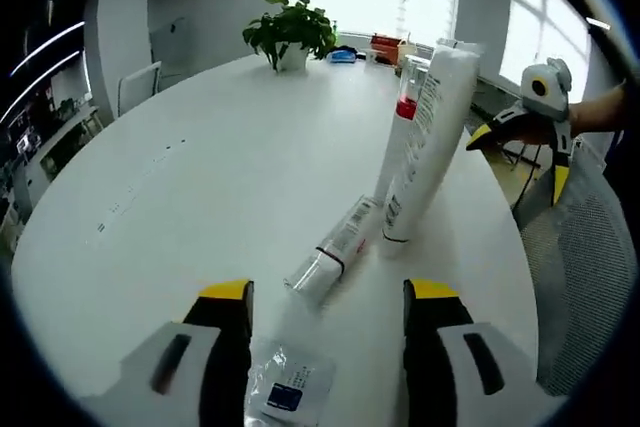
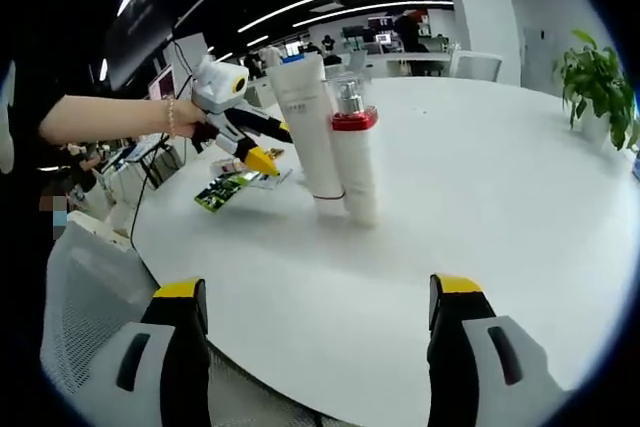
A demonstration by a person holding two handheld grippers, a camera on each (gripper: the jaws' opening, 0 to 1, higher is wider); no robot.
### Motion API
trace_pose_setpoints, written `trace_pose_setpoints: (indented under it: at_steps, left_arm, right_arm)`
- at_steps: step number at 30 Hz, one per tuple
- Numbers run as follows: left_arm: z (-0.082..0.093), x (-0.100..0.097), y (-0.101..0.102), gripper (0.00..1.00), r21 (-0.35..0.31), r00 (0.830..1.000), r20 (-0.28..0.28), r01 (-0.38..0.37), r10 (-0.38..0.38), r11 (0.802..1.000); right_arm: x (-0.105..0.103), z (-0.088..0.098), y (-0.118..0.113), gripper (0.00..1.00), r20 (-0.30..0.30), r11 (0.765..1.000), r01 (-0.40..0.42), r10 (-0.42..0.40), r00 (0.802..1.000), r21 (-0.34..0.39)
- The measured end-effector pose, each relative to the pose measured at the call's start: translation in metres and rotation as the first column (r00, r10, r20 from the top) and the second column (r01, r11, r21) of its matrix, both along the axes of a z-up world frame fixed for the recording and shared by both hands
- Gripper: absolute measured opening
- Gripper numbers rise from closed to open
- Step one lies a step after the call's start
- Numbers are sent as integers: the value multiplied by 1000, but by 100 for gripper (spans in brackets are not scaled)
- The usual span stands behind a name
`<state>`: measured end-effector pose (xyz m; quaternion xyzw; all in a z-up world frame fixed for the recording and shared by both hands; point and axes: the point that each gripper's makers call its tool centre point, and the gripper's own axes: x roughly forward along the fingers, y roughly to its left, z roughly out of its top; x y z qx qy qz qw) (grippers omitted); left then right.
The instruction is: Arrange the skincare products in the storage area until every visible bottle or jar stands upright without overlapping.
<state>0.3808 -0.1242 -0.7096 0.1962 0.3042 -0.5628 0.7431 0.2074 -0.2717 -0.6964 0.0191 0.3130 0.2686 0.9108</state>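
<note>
Both the left hand-held gripper (image 1: pixel 325 322) and the right hand-held gripper (image 2: pixel 318 317) stand apart, holding nothing. Near the surface (image 1: pixel 200 177) edge, a tube (image 1: pixel 430 137) and bottle (image 2: pixel 352 157) stand upright; a small bottle (image 1: pixel 335 249) lies flat beside them.

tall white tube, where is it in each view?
Left gripper view: tall white tube stands upright right of centre, in front of the red-collared bottle.
Right gripper view: the tube stands left of centre, the bottle to its right.
Shared landmark: potted plant.
</note>
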Motion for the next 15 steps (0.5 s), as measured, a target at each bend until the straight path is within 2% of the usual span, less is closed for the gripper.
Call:
trace_pose_setpoints:
  at_steps: [7, 15]
  left_arm:
    - [-19, 11, -18, 51, 42, 996, 40, 72, -74, 996]
    - [-43, 18, -29, 42, 76, 992, 44, 118, -121, 990]
  right_arm:
    - [-2, -5, -4, 91, -16, 1000, 15, -15, 1000, 1]
    - [-2, -12, -6, 90, -33, 1000, 27, -27, 999, 7]
